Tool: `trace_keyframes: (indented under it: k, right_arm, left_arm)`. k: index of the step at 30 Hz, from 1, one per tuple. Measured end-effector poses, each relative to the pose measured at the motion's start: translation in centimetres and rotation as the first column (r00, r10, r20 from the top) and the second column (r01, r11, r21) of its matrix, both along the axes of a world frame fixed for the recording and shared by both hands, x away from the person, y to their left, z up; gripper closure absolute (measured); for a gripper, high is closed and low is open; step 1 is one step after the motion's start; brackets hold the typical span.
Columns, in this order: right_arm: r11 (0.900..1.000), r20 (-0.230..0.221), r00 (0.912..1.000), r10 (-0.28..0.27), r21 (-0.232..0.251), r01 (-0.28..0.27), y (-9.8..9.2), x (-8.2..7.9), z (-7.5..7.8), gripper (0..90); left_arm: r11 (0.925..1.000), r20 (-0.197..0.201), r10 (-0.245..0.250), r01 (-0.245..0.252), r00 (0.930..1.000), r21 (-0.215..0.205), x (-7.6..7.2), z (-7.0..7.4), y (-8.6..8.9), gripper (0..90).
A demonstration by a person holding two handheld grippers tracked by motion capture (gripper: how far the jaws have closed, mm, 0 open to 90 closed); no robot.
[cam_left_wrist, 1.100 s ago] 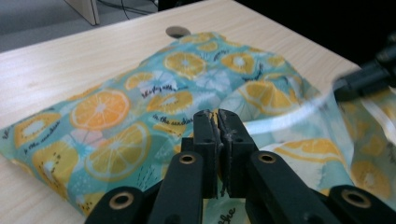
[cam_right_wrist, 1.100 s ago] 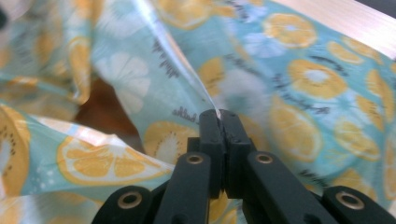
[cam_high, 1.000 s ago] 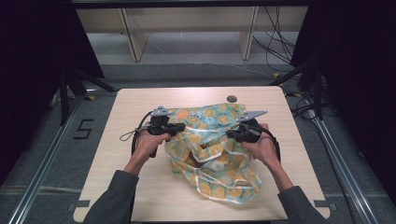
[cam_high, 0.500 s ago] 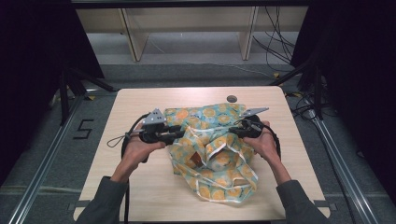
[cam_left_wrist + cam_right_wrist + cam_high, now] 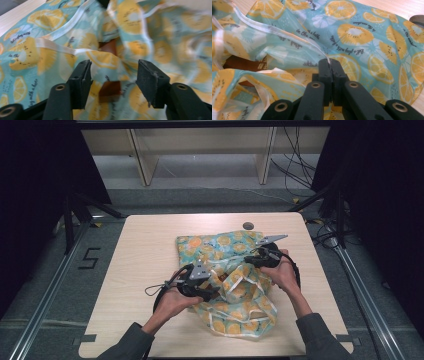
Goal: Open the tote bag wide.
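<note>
A crumpled translucent bag (image 5: 235,280), teal with orange-slice prints and white edging, lay on the middle of the wooden surface (image 5: 145,260), something brown showing through its folds. The left gripper (image 5: 212,292) sat low at the bag's near-left edge, held from below by a hand (image 5: 172,302); its fingers (image 5: 81,80) had just been opening and stood apart over the film, not pressing it. The right gripper (image 5: 250,261), at the bag's far-right side, had its fingers clamped on the white edging.
</note>
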State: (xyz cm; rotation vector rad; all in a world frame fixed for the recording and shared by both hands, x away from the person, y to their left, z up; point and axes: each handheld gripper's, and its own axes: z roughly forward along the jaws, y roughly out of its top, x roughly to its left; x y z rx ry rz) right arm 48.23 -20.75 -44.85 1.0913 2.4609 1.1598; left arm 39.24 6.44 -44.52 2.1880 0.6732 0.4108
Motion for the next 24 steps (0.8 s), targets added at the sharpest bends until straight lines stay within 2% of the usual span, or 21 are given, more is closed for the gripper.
trace_keyframes:
  k: [2, 3, 4, 5, 6, 8, 10, 11, 12, 13, 14, 15, 17, 18, 19, 20, 21, 22, 23, 24]
  right_arm:
    - [1.0, 0.004, 1.0, 0.005, -0.01, -0.005, 0.0, 0.0, 0.0, 89.4]
    - [1.0, 0.008, 1.0, -0.005, 0.01, 0.005, 0.1, 0.0, -0.2, 89.4]
    - [1.0, 0.0, 1.0, 0.009, -0.009, -0.009, 0.0, -0.1, 0.0, 89.4]
    - [1.0, -0.008, 0.9999, 0.01, -0.008, -0.01, 0.0, -0.1, 0.0, 89.3]
    - [1.0, -0.02, 0.9998, 0.006, -0.005, -0.006, 0.1, -0.2, 0.0, 89.2]
    - [1.0, 0.005, 0.9999, 0.01, 0.005, -0.01, 0.2, -0.1, -0.3, 88.6]
    - [1.0, -0.019, 0.9998, 0.006, 0.006, -0.006, 0.1, -0.2, 0.0, 87.1]
    - [1.0, -0.008, 0.9999, 0.008, 0.007, -0.008, 0.0, -0.2, 0.0, 85.3]
    - [1.0, -0.008, 0.9999, 0.007, 0.013, -0.007, -0.1, -0.2, 0.2, 82.8]
    - [1.0, -0.003, 1.0, 0.002, 0.03, -0.002, -0.2, -0.4, 0.4, 81.1]
    - [1.0, 0.009, 0.9999, 0.005, 0.021, -0.005, -0.3, -0.6, 0.8, 79.0]
    - [1.0, 0.012, 0.9999, 0.008, 0.017, -0.008, -0.4, -1.0, 1.3, 77.4]
    - [0.999, 0.038, 0.999, 0.022, 0.024, -0.023, -0.7, -1.8, 2.3, 74.8]
    - [0.999, 0.039, 0.9989, 0.024, 0.04, -0.026, -0.9, -2.2, 3.0, 74.3]
    - [0.998, 0.053, 0.9981, 0.03, 0.049, -0.033, -1.2, -2.7, 3.7, 74.0]
    - [0.996, 0.072, 0.9964, 0.045, 0.075, -0.05, -1.3, -3.2, 4.3, 73.8]
    - [0.994, 0.067, 0.9969, 0.041, 0.098, -0.048, -1.4, -3.9, 4.9, 74.0]
    - [0.995, 0.094, 0.9939, 0.059, 0.079, -0.066, -1.7, -4.4, 5.5, 74.1]
    - [0.994, 0.094, 0.9933, 0.067, 0.083, -0.075, -1.7, -5.0, 6.0, 75.2]
    - [0.992, 0.099, 0.9918, 0.081, 0.087, -0.09, -1.8, -5.6, 6.3, 77.0]
  left_arm:
    - [0.9996, -0.005, 0.02, -0.02, 0.9998, 0.02, 0.8, -0.8, -0.3, 41.8]
    - [0.9994, -0.011, 0.012, -0.012, 0.9999, 0.032, 1.1, -1.1, -0.5, 41.1]
    - [0.999, -0.015, 0.02, -0.02, 0.9997, 0.04, 1.3, -1.5, -0.7, 42.4]
    - [0.9985, -0.005, 0.014, -0.013, 0.9999, 0.052, 1.6, -1.7, -0.8, 46.1]
    - [0.9986, 0.001, 0.013, -0.013, 0.9999, 0.051, 1.8, -1.9, -0.8, 52.4]
    - [0.9993, 0.005, 0.018, -0.018, 0.9998, 0.032, 2.1, -1.9, -0.6, 66.3]
    - [0.9999, 0.0, 0.012, -0.012, 0.9999, 0.01, 2.2, -1.5, -0.1, 75.6]
    - [0.9999, 0.019, 0.017, -0.017, 0.9997, 0.003, 2.3, -1.3, 0.2, 82.1]
    - [0.9988, 0.035, 0.043, -0.042, 0.9984, -0.024, 2.1, -0.9, 0.3, 87.5]
    - [0.9986, 0.049, 0.047, -0.046, 0.9977, -0.025, 2.2, -0.5, 0.6, 89.0]
    - [0.9988, 0.046, 0.033, -0.031, 0.9984, -0.038, 2.3, -0.1, 0.8, 89.1]
    - [0.9972, 0.056, 0.046, -0.043, 0.9974, -0.061, 2.4, 0.4, 0.9, 89.2]
    - [0.996, 0.068, 0.057, -0.052, 0.9961, -0.072, 3.1, 1.5, 1.2, 89.3]
    - [0.9915, 0.071, 0.074, -0.066, 0.9947, -0.112, 3.5, 1.9, 1.3, 89.4]
    - [0.9913, 0.078, 0.083, -0.074, 0.9935, -0.109, 4.0, 2.3, 1.5, 89.4]
    - [0.9893, 0.081, 0.089, -0.079, 0.9927, -0.123, 4.6, 2.7, 1.5, 89.4]
    - [0.9879, 0.086, 0.101, -0.09, 0.9912, -0.126, 5.3, 3.0, 1.6, 89.4]
    - [0.987, 0.074, 0.116, -0.106, 0.9905, -0.121, 5.9, 3.2, 1.6, 89.4]
    - [0.9836, 0.066, 0.13, -0.12, 0.9893, -0.135, 6.6, 3.3, 1.7, 89.4]
    - [0.9765, 0.045, 0.149, -0.14, 0.9877, -0.164, 7.4, 3.3, 1.8, 89.5]
